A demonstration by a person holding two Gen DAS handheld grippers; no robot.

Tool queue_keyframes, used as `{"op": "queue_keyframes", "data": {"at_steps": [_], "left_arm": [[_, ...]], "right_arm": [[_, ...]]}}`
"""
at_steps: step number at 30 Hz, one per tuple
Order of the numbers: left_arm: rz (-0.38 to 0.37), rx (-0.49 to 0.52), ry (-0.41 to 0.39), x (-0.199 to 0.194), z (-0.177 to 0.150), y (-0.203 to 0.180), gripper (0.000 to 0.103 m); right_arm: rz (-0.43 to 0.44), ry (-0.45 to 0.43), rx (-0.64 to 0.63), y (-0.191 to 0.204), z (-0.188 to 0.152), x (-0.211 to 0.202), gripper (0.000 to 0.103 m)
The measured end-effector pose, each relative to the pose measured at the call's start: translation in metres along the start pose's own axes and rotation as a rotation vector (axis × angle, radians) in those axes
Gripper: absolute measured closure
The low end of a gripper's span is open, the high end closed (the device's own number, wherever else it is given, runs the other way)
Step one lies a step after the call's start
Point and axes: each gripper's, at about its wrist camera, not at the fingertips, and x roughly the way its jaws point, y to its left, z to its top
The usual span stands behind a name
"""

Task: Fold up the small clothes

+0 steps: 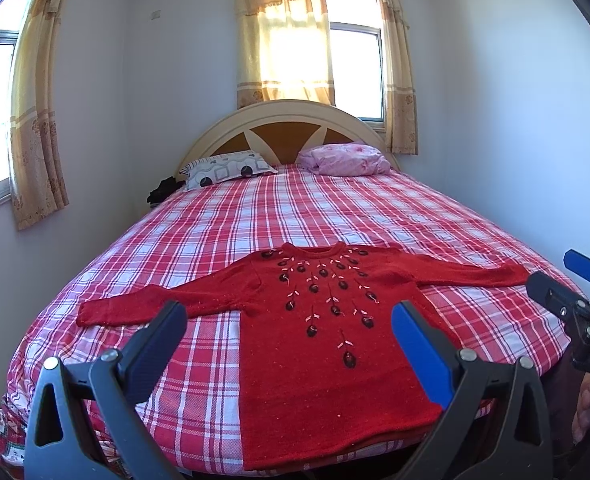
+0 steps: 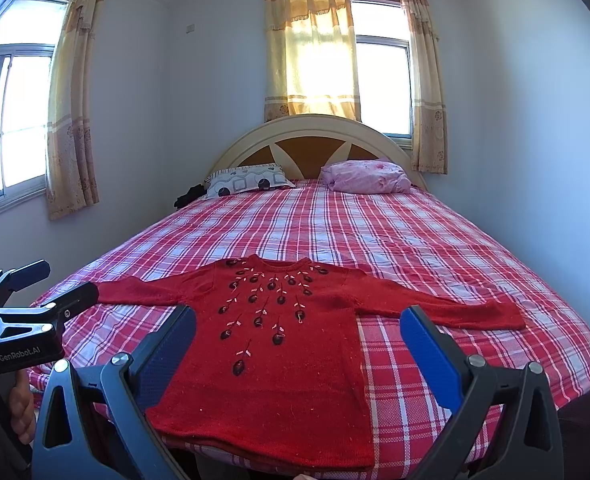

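A small red knit sweater (image 1: 319, 344) with dark embroidered flowers lies flat, face up, at the near end of the bed, both sleeves spread out sideways; it also shows in the right wrist view (image 2: 271, 368). My left gripper (image 1: 289, 312) is open and empty, held above the sweater's hem at its left side. My right gripper (image 2: 299, 318) is open and empty, held above the hem at its right side. The right gripper also shows at the right edge of the left wrist view (image 1: 563, 276). The left gripper shows at the left edge of the right wrist view (image 2: 59, 280).
The bed (image 1: 335, 216) has a red and white plaid sheet. A patterned pillow (image 1: 227, 170) and a pink pillow (image 1: 345, 160) lie by the headboard (image 1: 287, 120). A dark item (image 1: 163, 192) sits left of the pillows. Walls and curtained windows surround the bed.
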Motion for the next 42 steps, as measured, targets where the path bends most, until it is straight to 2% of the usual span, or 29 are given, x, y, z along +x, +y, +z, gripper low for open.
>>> {"op": "queue_keyframes", "data": {"at_steps": [42], "left_arm": [[-0.008, -0.016, 0.020, 0.0048, -0.0055, -0.0004, 0.000]], "right_arm": [[-0.001, 0.020, 0.002, -0.0001, -0.0051, 0.0063, 0.001]]}}
